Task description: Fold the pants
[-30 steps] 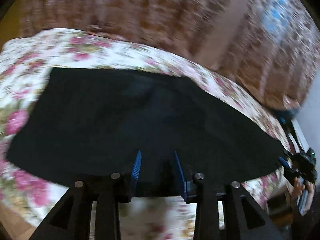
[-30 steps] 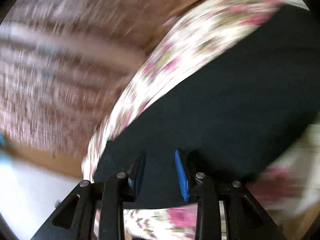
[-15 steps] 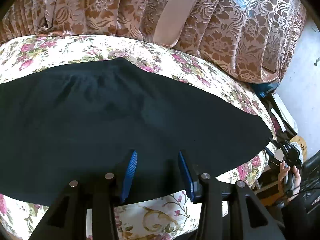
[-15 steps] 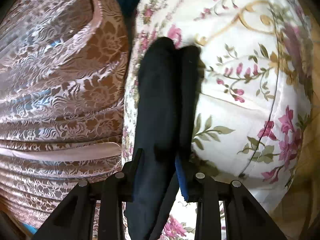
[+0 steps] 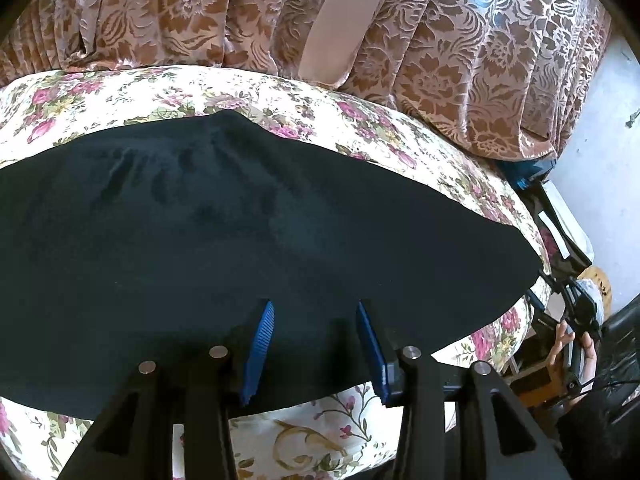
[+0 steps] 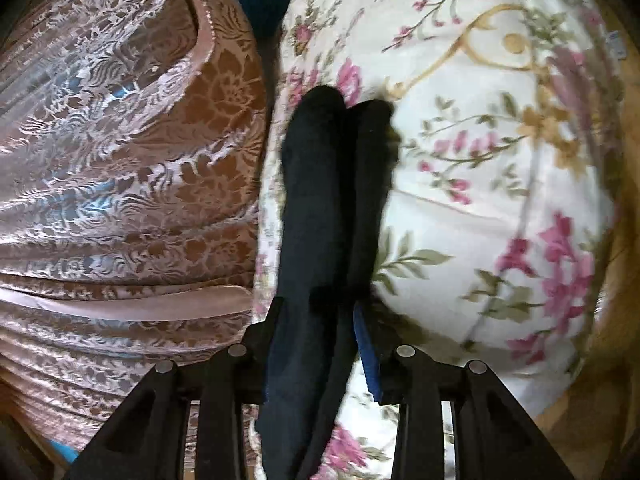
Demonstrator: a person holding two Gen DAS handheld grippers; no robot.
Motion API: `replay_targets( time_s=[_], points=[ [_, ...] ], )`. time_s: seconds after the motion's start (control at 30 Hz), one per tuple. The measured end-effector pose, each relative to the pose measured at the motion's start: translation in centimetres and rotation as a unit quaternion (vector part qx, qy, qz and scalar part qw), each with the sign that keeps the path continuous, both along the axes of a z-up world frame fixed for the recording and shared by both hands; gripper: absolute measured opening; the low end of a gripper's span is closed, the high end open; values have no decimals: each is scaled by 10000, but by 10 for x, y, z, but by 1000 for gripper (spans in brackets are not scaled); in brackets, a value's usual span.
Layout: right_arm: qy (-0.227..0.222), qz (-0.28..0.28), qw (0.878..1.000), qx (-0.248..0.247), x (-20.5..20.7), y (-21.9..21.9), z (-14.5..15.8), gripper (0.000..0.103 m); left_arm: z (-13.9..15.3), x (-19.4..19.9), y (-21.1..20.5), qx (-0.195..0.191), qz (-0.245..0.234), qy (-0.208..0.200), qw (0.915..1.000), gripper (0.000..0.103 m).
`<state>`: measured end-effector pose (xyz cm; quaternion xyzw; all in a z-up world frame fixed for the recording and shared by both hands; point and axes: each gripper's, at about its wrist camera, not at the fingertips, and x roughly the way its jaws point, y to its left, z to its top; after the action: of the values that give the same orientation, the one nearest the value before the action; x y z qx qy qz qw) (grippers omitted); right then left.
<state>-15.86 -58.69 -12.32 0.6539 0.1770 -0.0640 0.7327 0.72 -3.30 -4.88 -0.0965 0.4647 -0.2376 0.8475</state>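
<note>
The black pants [image 5: 224, 232] lie spread flat on the floral bedspread [image 5: 280, 104]. My left gripper [image 5: 316, 312] is open over their near edge, blue pads apart, holding nothing. In the right wrist view my right gripper [image 6: 316, 308] is shut on an end of the pants [image 6: 320, 184], seen edge-on as two dark folds that run away between the fingers. The right gripper itself shows at the far right of the left wrist view [image 5: 576, 312], at the pants' right end.
A brown floral curtain [image 5: 440, 52] hangs behind the bed and fills the left of the right wrist view [image 6: 120, 160]. A pale wall [image 5: 608, 160] and dark gear stand at the bed's right end. The bedspread [image 6: 500, 200] drops off at the right.
The right gripper has closed on the pants' end and turned so the cloth is seen edge-on. The left gripper has drawn back slightly and steadied; its view is sharp now.
</note>
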Motion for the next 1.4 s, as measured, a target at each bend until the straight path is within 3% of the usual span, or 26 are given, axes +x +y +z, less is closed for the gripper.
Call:
replay_targets(
  time_s=[0.17,0.3,0.4,0.5,0.63,0.77,0.93,1.1,1.13,1.2,1.3,1.4],
  points=[
    [205,101,9996,-162,14,-5,-1,39,1,1,-5,7,-13,-34,10000,43],
    [217,-42,9995,-234,21,-15,-6,27,-2,3,-8,-12,-9,82,10000,43],
    [216,-7,9983,-536,30,-18,4,26,-3,4,-7,-135,-1,146,9998,43],
    [316,278,9909,-1277,43,-7,34,19,-3,5,-4,-238,-1,197,9995,43],
    [329,945,9656,-2398,68,29,87,19,-2,8,1,-513,28,310,9982,43],
    [188,1810,9255,-3321,99,92,128,19,-1,13,8,-849,39,462,9953,43],
    [88,2795,8800,-3838,131,175,138,19,3,18,19,-1219,109,533,9910,43],
    [169,3895,8234,-4123,160,266,117,18,3,28,30,-1628,181,690,9841,45],
    [257,4178,8046,-4212,164,289,106,18,2,31,32,-1725,197,738,9820,50],
    [426,4472,7810,-4339,169,316,90,22,0,36,35,-1891,218,827,9782,60],
    [795,4625,7347,-4898,171,349,66,24,-8,46,36,-2240,214,1165,9674,70],
    [822,4618,7034,-5341,160,356,61,29,-13,57,35,-2522,253,1359,9578,77]
  ],
)
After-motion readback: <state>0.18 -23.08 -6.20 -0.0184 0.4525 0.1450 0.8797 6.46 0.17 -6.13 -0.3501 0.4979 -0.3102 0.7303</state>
